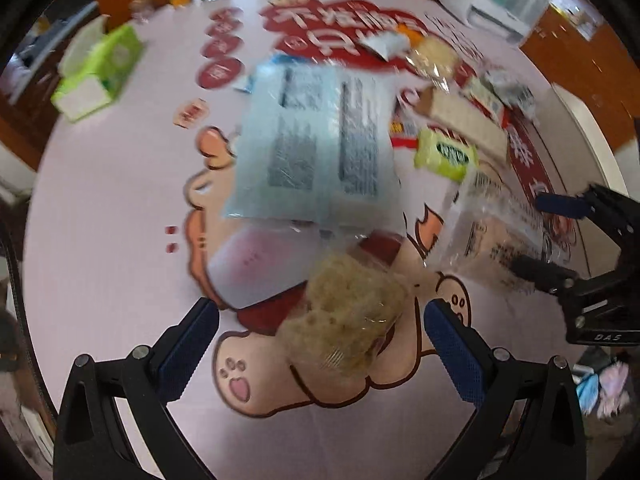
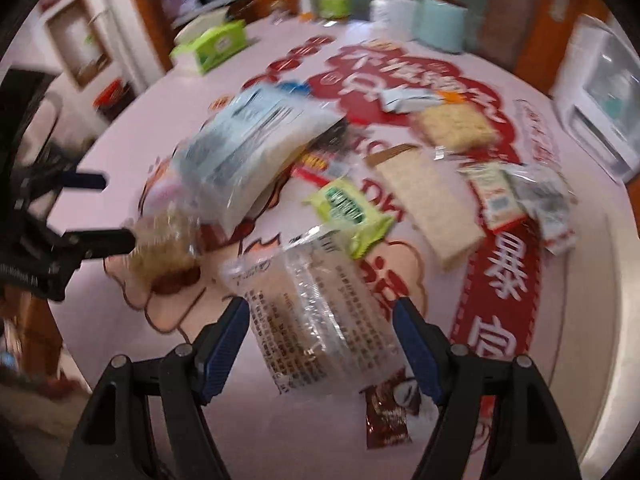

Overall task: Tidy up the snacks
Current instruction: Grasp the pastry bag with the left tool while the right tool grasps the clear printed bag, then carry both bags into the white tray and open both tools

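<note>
Status: sorting looks barely begun. Your left gripper (image 1: 320, 320) has its jaws wide, straddling a clear-wrapped shaggy tan snack (image 1: 348, 316) near the table's (image 1: 100, 240) near edge; the pads are not touching it. Your right gripper (image 2: 322, 344) is likewise wide, with a clear packet (image 2: 316, 320) of brown bars between the fingers (contact unclear, frame blurred), so nothing is gripped on either side.

Loose items: a big pale-blue bag (image 1: 316, 148) lies mid-table, partly over a pinkish-white pack (image 1: 256, 268). Toward the right edge sit a yellow-green pouch (image 2: 348, 208), a long beige wafer pack (image 2: 428, 208), a noodle block (image 2: 456, 124), a silver sachet (image 2: 404, 100), a red-and-white pack (image 2: 496, 196) and some small grey-printed packs (image 2: 548, 200). A dark-red wrapper (image 2: 386, 416) lies by the near edge, under the clear packet.

No tidy pile, row or container of snacks shows in either view (the green tissue box (image 1: 100, 72) at the far left edge is not part of it). My judgement: nearly everything remains to be grouped, and the two packets between your jaws are the likely first picks.
</note>
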